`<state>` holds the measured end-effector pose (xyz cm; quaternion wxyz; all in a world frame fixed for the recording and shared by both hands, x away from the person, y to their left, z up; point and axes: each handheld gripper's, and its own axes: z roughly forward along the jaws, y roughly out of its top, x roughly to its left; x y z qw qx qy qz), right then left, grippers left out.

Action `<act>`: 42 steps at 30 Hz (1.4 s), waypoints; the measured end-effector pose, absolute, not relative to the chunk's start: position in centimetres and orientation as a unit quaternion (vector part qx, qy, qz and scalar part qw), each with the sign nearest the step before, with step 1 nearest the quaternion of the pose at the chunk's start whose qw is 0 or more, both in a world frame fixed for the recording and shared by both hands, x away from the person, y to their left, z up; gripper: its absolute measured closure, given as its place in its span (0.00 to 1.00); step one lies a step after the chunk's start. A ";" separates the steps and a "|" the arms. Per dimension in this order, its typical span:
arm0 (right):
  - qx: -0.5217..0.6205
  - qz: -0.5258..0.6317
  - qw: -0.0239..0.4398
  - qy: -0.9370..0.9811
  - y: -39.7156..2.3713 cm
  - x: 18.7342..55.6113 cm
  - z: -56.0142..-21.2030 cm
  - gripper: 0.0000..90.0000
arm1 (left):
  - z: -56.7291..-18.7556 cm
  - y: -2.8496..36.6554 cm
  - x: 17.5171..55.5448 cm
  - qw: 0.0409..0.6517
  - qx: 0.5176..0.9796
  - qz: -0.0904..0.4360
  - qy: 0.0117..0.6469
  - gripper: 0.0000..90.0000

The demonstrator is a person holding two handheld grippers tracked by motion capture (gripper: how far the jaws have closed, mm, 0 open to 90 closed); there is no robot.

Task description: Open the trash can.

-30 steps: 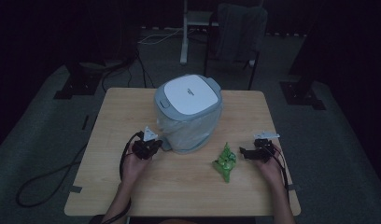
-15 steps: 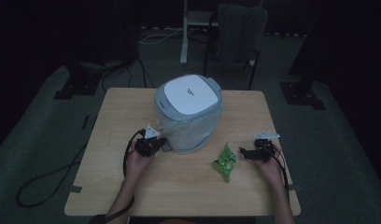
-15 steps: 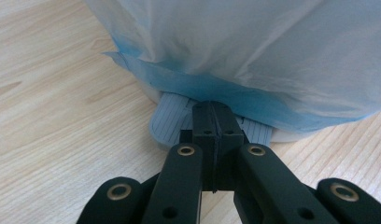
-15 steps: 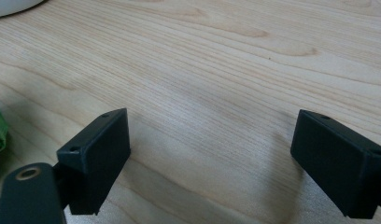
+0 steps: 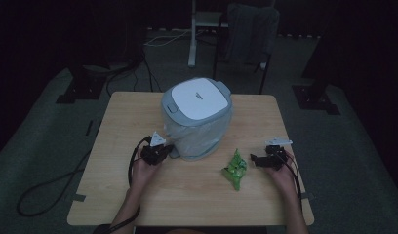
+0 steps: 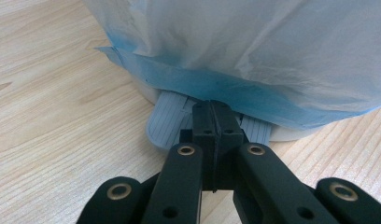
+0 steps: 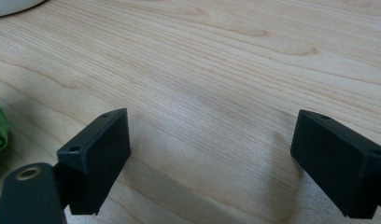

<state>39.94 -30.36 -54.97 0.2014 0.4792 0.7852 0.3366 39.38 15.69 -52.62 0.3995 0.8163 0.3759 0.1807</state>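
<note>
the small lidded bin (image 5: 197, 119) stands at the middle of the wooden table (image 5: 138, 209). nearest the person and right of the bin, the right gripper (image 5: 259, 160) rests with jaws wide apart and empty. just left of it lies a crumpled green wrapper (image 5: 234, 168), likely light and soft, best pinched at a raised fold. at the bin's left base, the left gripper (image 6: 215, 122) has jaws together, over the ribbed grey pedal (image 6: 163, 125) beneath the thin liner bag (image 6: 254, 51).

A dark chair (image 5: 250, 29) stands on the grey floor (image 5: 50, 122) beyond the light wooden surface (image 5: 129, 117); black cables (image 5: 46, 187) trail left.
</note>
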 end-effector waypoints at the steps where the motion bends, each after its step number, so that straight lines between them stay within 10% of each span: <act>1: 0.479 0.337 0.201 0.785 -30.4 39.9 -55.0 0.12 | -52.6 15.7 39.4 0.400 0.816 0.182 0.376 1.00; 42: 0.479 0.337 0.201 0.785 -30.4 39.9 -55.0 0.12 | -53.9 15.8 39.6 0.402 0.812 0.174 0.384 1.00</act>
